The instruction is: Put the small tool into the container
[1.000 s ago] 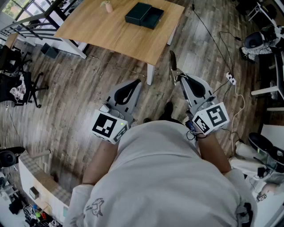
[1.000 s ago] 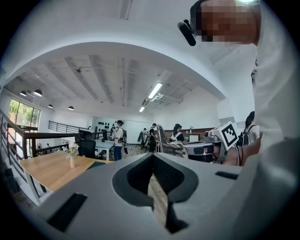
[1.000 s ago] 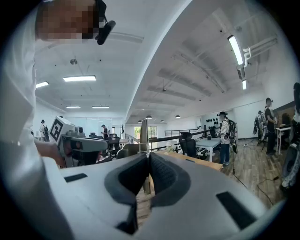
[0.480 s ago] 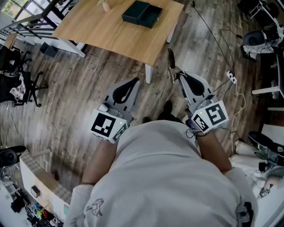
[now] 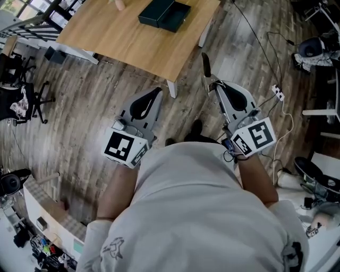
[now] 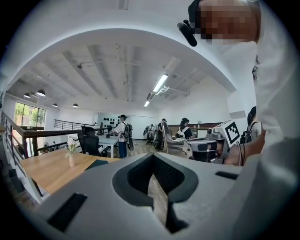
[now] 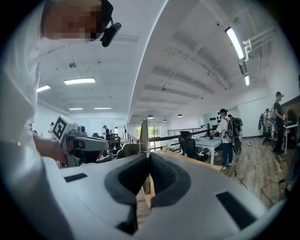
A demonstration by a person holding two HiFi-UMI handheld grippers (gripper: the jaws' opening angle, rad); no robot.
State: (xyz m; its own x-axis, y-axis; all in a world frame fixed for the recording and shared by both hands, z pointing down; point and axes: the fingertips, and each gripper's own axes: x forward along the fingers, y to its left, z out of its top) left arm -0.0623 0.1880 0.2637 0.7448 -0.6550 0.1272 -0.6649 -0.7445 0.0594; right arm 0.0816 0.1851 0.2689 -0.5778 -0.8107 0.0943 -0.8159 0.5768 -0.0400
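dark small tool (image 5: 205, 65) shows overhead; close-up, right tongs (image 7: 146, 157) pinch it edge-on.

table (image 5: 133, 37): pale wood, smooth, pretty matt | floor (image 5: 79, 106): grey-brown wood-look planks, grainy | container (image 5: 154, 13): dark, matt | left gripper (image 5: 157, 91) + right gripper (image 5: 213, 86): grey matt plastic | small tool (image 5: 205, 66): dark handle, maybe rubber, too tiny to call | shirt (image 5: 202, 212): light grey cloth

Pale wood table (image 5: 122, 45) at 12 o'clock, dark green container (image 5: 162, 13), grey-brown plank floor (image 5: 79, 106), grey left tongs (image 5: 158, 90) and right tongs (image 5: 214, 85), black-and-white marker cubes (image 5: 121, 146), dark small tool (image 5: 206, 66).
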